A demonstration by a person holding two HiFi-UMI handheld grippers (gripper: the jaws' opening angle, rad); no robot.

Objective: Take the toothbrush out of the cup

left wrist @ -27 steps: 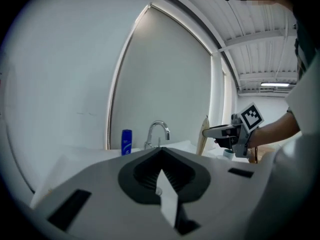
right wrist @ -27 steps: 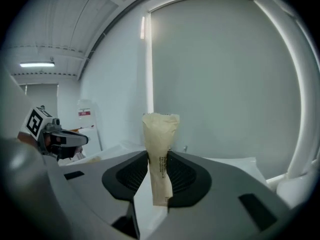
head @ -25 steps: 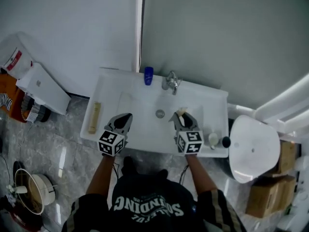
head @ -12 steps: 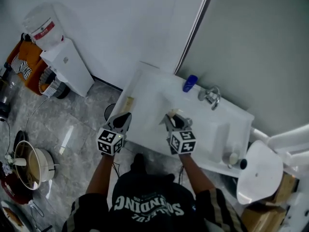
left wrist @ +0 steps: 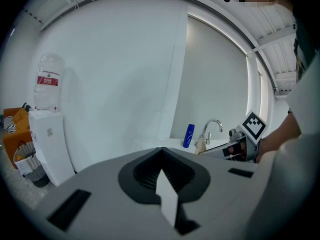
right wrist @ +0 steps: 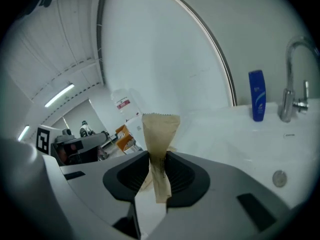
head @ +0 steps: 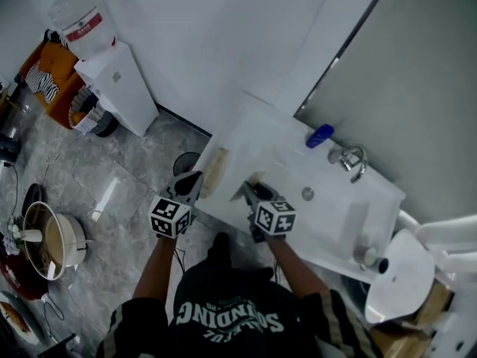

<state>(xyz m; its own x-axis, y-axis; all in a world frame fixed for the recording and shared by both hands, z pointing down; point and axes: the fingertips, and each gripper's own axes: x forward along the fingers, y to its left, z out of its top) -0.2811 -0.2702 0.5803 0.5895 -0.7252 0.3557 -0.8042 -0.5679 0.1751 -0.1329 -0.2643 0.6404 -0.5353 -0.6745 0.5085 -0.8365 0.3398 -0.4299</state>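
Observation:
My right gripper [head: 253, 190] hovers over the left front part of the white sink counter [head: 335, 222], shut on a tan paper-wrapped toothbrush packet [right wrist: 160, 134] that stands up between its jaws. Those jaws have just been closing on the packet. My left gripper [head: 189, 185] sits beyond the counter's left edge, shut with nothing in it. The left gripper view shows its jaws [left wrist: 161, 151] meeting, and the right gripper [left wrist: 235, 146] with the packet [left wrist: 201, 145] further off. A small white cup [head: 365, 255] stands at the counter's far right end.
A second tan packet [head: 214, 171] lies on the counter's left edge. A blue bottle [head: 319, 135] and the faucet [head: 350, 159] stand at the back, with the drain [head: 307, 193] in the basin. A water dispenser [head: 112, 80] stands left, a pot [head: 52, 245] on the floor.
Both grippers have moved left along the counter, away from the cup end. The right one went from over the basin to the left front part, still with the packet.

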